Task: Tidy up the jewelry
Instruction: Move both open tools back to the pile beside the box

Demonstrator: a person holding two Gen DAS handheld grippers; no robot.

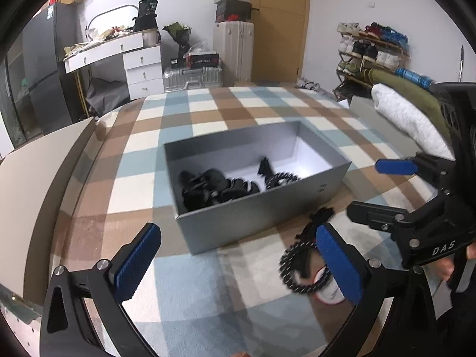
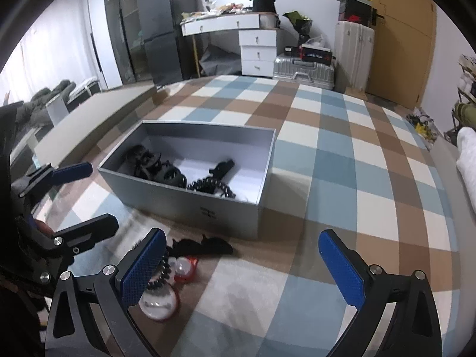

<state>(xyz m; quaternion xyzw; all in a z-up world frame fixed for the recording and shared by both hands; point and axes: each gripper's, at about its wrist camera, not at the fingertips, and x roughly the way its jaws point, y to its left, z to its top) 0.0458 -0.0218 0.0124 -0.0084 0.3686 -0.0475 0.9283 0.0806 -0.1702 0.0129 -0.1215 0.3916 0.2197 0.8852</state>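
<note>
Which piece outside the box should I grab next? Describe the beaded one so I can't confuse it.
Find the open grey box on the checked blanket. In front of its near wall, a black beaded bracelet lies on the blanket. Unlike the plain black piece and clear round cases beside it, its beads carry pale speckles.

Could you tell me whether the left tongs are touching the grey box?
Apart. In the left wrist view, the left tongs hang open, with checked bedcover showing between their pads and the grey box; neither pad reaches it.
</note>
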